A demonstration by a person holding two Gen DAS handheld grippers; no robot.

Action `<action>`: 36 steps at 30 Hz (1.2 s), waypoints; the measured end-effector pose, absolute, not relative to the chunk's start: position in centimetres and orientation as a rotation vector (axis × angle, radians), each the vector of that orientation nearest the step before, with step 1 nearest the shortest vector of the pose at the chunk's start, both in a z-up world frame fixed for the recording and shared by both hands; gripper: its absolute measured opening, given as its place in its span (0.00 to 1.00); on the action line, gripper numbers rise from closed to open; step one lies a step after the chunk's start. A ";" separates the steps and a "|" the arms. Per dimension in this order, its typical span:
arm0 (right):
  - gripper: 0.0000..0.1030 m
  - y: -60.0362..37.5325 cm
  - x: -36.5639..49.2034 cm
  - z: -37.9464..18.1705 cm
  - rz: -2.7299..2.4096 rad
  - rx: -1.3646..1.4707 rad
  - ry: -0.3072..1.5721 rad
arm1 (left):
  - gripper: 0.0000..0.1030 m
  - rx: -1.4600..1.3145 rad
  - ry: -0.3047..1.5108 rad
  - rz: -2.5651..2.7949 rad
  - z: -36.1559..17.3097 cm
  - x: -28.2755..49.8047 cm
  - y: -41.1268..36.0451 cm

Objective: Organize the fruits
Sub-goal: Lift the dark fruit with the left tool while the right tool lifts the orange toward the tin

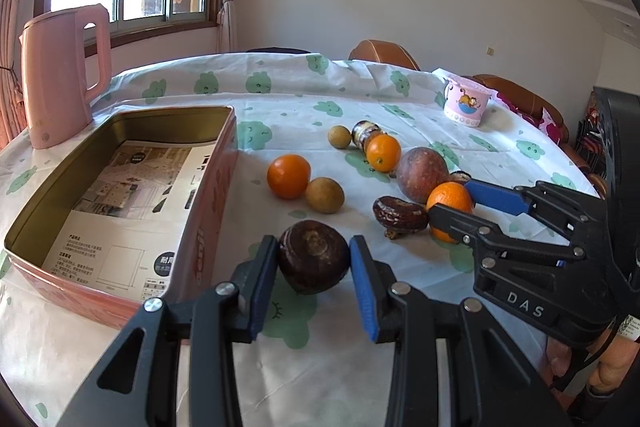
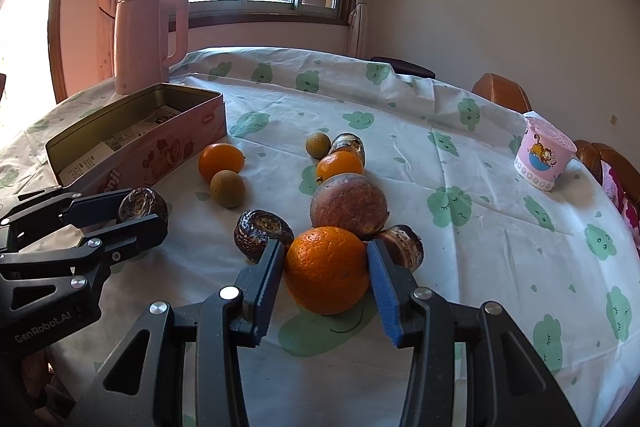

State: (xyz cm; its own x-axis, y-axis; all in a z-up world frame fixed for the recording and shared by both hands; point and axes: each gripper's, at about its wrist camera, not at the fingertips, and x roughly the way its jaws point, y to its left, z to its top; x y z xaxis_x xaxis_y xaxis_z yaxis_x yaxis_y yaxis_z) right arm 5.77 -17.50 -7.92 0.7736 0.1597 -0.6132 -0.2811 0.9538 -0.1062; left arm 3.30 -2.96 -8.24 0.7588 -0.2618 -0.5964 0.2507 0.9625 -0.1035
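gripping a dark brown water chestnut (image 1: 313, 256) between its blue pads, the left gripper (image 1: 314, 259) has its fingers closed on the fruit just beside the near corner of the pink tin (image 1: 208, 195), low over the tabletop (image 1: 280, 99). whether the chestnut rests on the cloth or is lifted a little, i cannot tell. in the right wrist view the same gripper (image 2: 142, 213) shows at the left edge with the chestnut (image 2: 140, 205) pinched at its tips, close in front of the tin's side (image 2: 160, 155).

the right gripper (image 2: 326, 267) has its fingers closed on a large orange (image 2: 327, 269), one pad against each side, the fruit sitting on a green cloud print of the tablecloth. from the left wrist view that orange (image 1: 450, 203) shows between the black finger in front and the blue pad behind, with the gripper (image 1: 456, 205) reaching in from the right.

just behind the held orange lies a big reddish-brown passion fruit (image 2: 349, 205), touching it or nearly so. a second water chestnut (image 2: 262, 233) lies to its left, against the left finger, and a third (image 2: 402, 245) to its right, behind the right finger. farther back are a smaller orange (image 2: 339, 165) with another chestnut (image 2: 349, 145) behind it and a longan (image 2: 318, 145) beside that; to the left, an orange (image 2: 221, 158) and a longan (image 2: 227, 188) lie touching.

the tin stands open, with only a printed paper sheet (image 1: 128, 203) seen on its floor. a pink kettle (image 1: 60, 75) stands behind it, and a pink cartoon cup (image 2: 544, 153) stands well apart at the right.
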 end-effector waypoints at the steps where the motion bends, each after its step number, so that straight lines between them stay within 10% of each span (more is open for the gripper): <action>1: 0.43 -17.5 5.7 -7.9 0.245 -0.194 0.641 | 0.37 -0.018 0.649 -0.280 -8.2 3.3 -3.0; 36: 0.43 -19.0 3.0 -6.7 0.358 -0.095 0.426 | 0.37 0.028 0.494 -0.216 -6.6 1.5 -3.2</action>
State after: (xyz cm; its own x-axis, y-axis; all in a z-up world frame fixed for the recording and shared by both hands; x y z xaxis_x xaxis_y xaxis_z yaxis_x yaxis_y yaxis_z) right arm 2.99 -18.97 -6.69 0.8492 0.3192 -0.4207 -0.3586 0.9334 -0.0156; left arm 1.51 -3.23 -6.57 0.8582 -0.1987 -0.4732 0.2120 0.9769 -0.0256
